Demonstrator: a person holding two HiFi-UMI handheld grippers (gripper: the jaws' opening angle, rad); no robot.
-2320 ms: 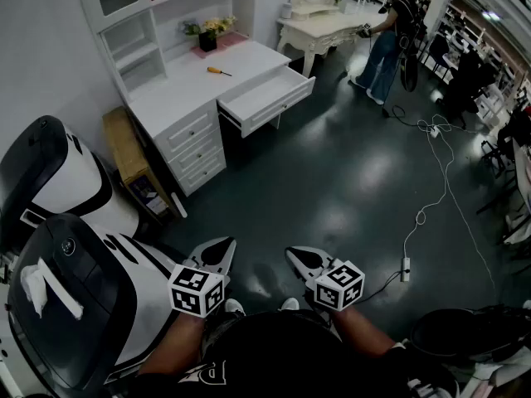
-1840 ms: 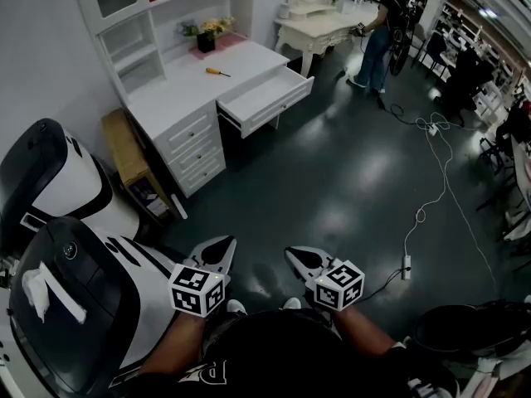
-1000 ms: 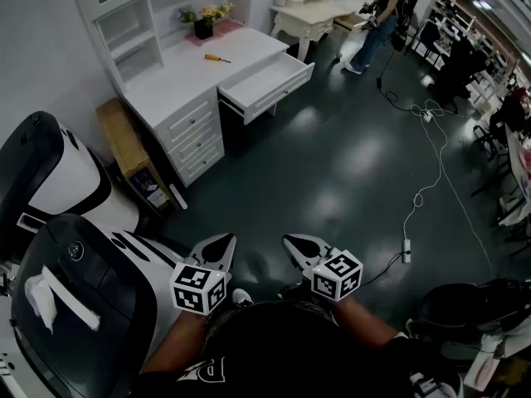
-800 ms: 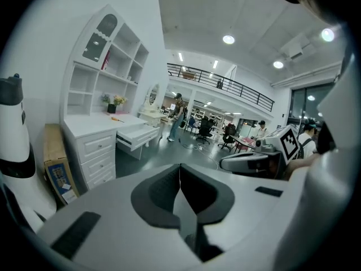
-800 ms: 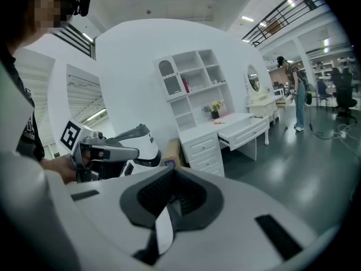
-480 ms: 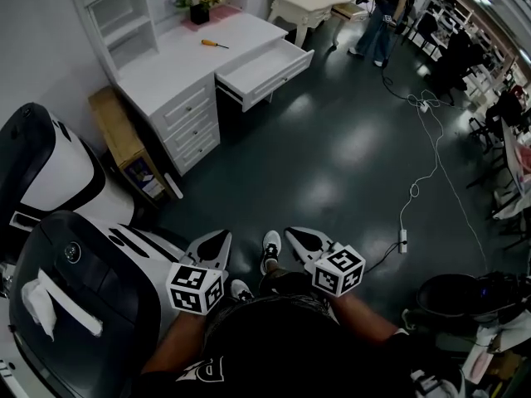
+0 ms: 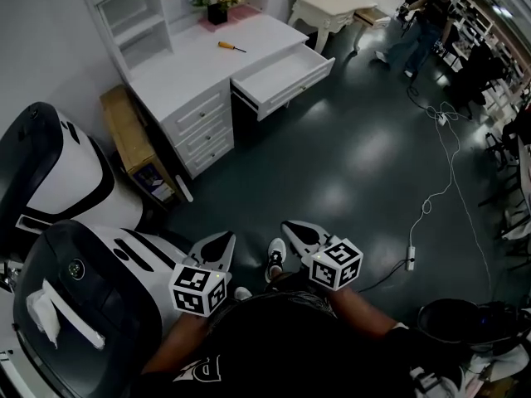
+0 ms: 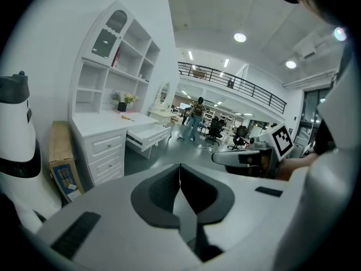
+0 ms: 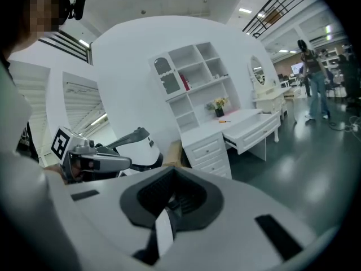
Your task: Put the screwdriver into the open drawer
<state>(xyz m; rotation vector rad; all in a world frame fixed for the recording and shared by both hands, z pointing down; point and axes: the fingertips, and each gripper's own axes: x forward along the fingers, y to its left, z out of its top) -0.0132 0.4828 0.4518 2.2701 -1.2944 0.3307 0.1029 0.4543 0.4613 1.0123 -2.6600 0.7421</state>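
Left tool (image 7: 222, 243) and right tool (image 7: 292, 229): both closed, empty, near us
We have everything left to do: the orange-handled screwdriver (image 7: 231, 47) lies untouched on the white wooden desk (image 7: 187, 77) far left, beyond its open white drawer (image 7: 286, 75).

- Right tongs (image 9: 171, 179) in foreground: jaws shut together, nothing btwn them.
- Left tongs (image 9: 125, 162) at left edge, level, w/ marker cube; jaw state not readable here.
- White table (image 9: 197, 131) w/ shelf unit (image 9: 192, 83) on top, against the white wall.
- Drawer (image 9: 254, 130) under the tabletop pulled open toward the floor (image 9: 293, 168), which is dark & glossy.
- Screwdriver (image 9: 224, 121) lies flat on the tabletop, behind the drawer, near the flower pot (image 9: 219, 110).
- Brown box (image 9: 172, 151) just beside the table's left end.
- Person (image 9: 313, 81) stands far right, well apart from the table.
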